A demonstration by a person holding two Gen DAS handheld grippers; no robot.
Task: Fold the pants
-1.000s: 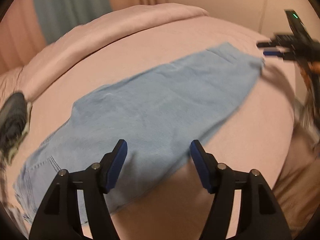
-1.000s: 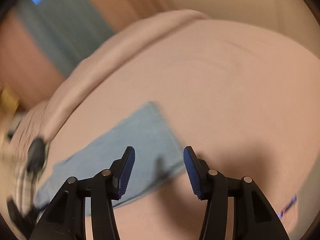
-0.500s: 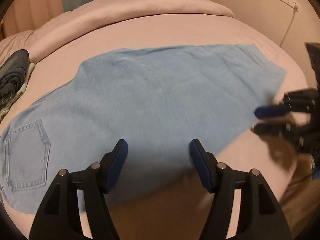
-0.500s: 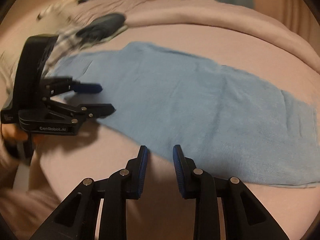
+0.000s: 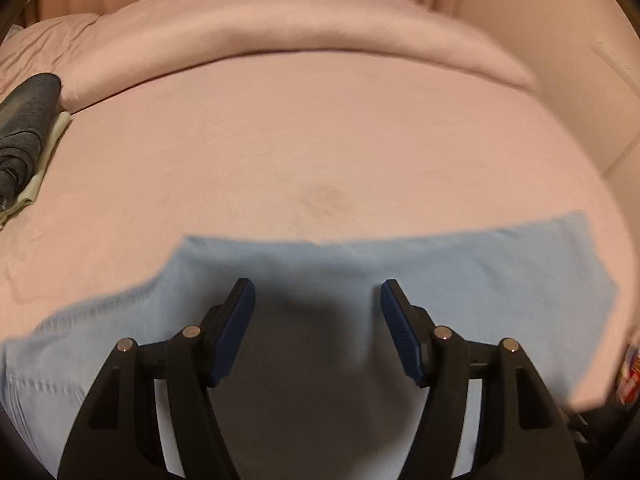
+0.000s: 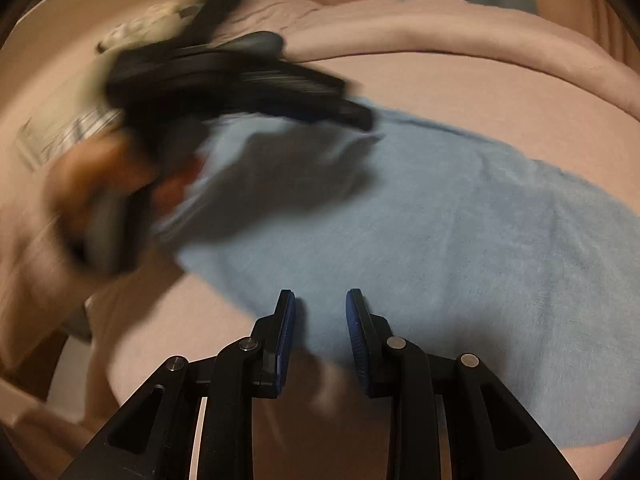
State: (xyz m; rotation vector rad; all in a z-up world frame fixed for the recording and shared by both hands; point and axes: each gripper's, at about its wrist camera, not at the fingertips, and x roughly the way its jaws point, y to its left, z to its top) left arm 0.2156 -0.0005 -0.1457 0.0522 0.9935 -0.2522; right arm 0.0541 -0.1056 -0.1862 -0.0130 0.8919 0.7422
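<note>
Light blue pants [image 5: 480,280] lie flat across a pink bed [image 5: 320,140]. My left gripper [image 5: 317,300] hovers open above the cloth, casting a shadow, with nothing between its fingers. In the right wrist view the pants [image 6: 460,220] spread from the centre to the right. My right gripper [image 6: 320,308] sits low at their near edge, jaws narrow but apart, the cloth edge lying below the gap and not pinched. The left gripper [image 6: 352,114] shows blurred at upper left over the pants, held by a hand [image 6: 80,176].
A folded dark garment on pale cloth [image 5: 24,132] lies at the bed's left side. A rolled pink duvet [image 5: 280,20] runs along the far edge, with curtains behind. A wall [image 5: 580,60] borders the bed on the right.
My left gripper swept in over the pants and now hangs closer to the cloth. My right gripper rolled round, narrowed its jaws and came to the pants' near edge.
</note>
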